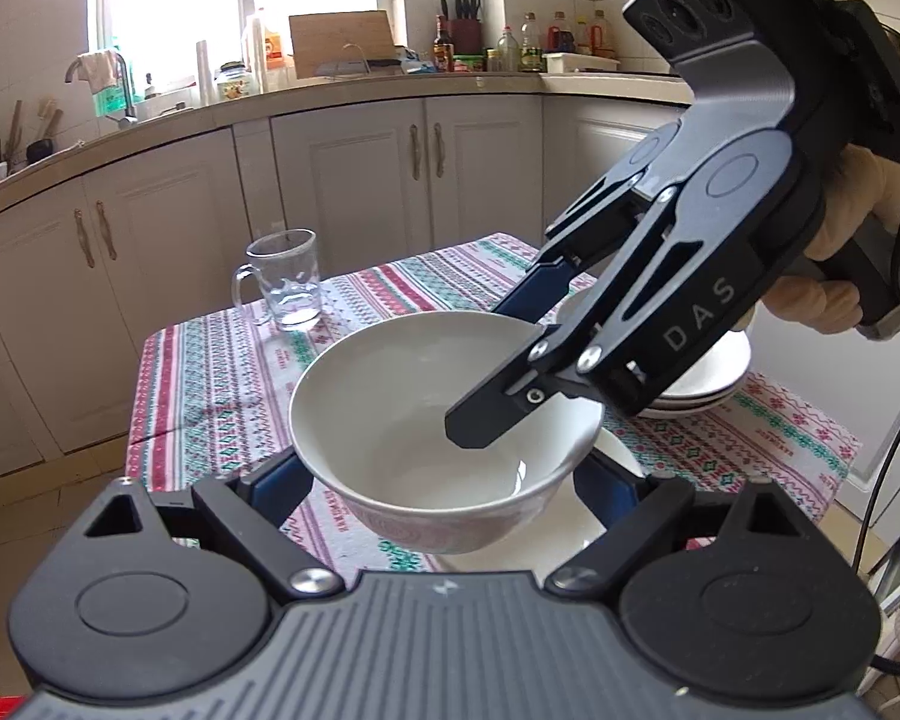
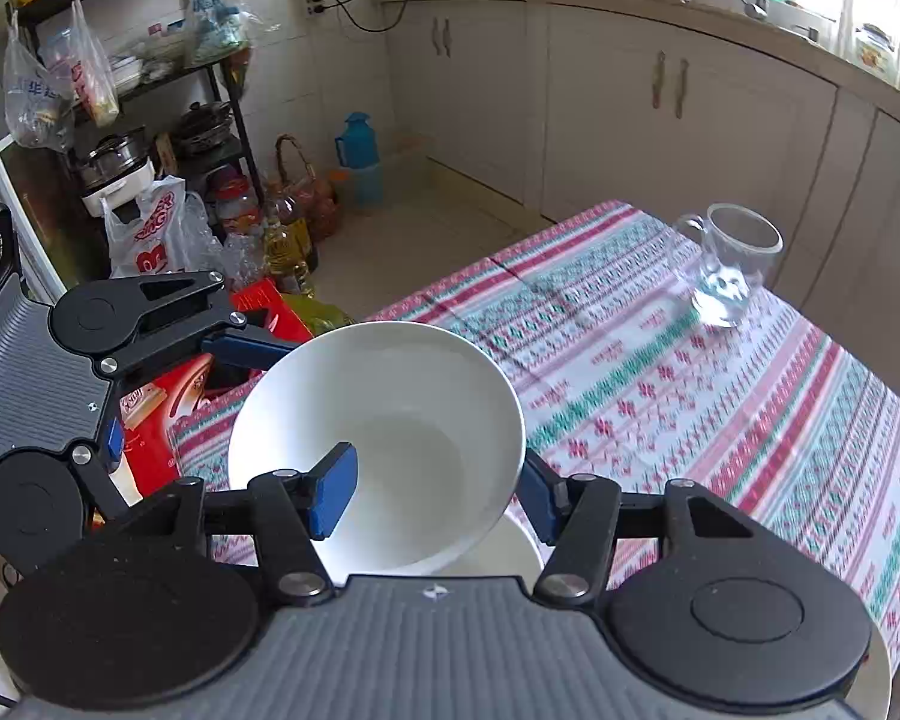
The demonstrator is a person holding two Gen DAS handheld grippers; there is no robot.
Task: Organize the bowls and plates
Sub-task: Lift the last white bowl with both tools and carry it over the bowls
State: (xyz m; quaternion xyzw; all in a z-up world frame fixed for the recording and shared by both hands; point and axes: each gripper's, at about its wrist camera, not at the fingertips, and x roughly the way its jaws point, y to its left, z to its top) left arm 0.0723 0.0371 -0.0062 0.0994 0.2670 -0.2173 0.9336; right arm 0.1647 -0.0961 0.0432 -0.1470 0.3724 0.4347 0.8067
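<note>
A white bowl (image 1: 426, 414) with a pink pattern on its outside is held above the striped tablecloth (image 1: 222, 360). My left gripper (image 1: 444, 480) has its fingers on both sides of the bowl's body, and whether they press on it is hidden. My right gripper (image 1: 510, 360) comes in from the upper right with one finger inside the bowl and one outside, straddling the rim. In the right wrist view the bowl (image 2: 390, 420) tilts between the right gripper's (image 2: 432, 495) blue pads (image 2: 330, 498), with a gap at the inner pad. A stack of white plates (image 1: 708, 384) lies behind.
A glass mug (image 1: 285, 279) stands at the table's far left corner, also in the right wrist view (image 2: 732, 264). Another white dish (image 2: 498, 558) lies under the bowl. Cabinets (image 1: 354, 180) surround the table. Bottles and bags (image 2: 270, 240) crowd the floor.
</note>
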